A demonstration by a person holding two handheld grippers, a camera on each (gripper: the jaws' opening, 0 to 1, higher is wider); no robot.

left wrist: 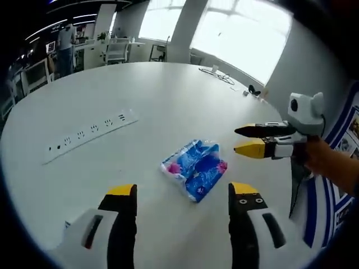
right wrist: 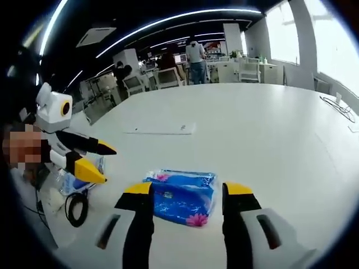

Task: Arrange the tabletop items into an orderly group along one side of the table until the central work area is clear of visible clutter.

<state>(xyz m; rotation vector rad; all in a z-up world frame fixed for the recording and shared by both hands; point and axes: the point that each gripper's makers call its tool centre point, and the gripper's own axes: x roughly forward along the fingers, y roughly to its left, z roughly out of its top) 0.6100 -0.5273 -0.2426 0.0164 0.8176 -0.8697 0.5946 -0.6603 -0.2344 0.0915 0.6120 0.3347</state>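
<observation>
Right gripper (right wrist: 180, 193) hung wide open and empty, jaws straddling the blue tissue pack (right wrist: 184, 195), nearer than the open left gripper (left wrist: 182, 193).

A broad white bench (left wrist: 168, 95) stands in an open office. Bright windows (left wrist: 241, 33) line the far wall, with strip lights (right wrist: 168, 19) on a dark ceiling. Desks and chairs (right wrist: 241, 70) stand beyond the bench's far edge.
</observation>
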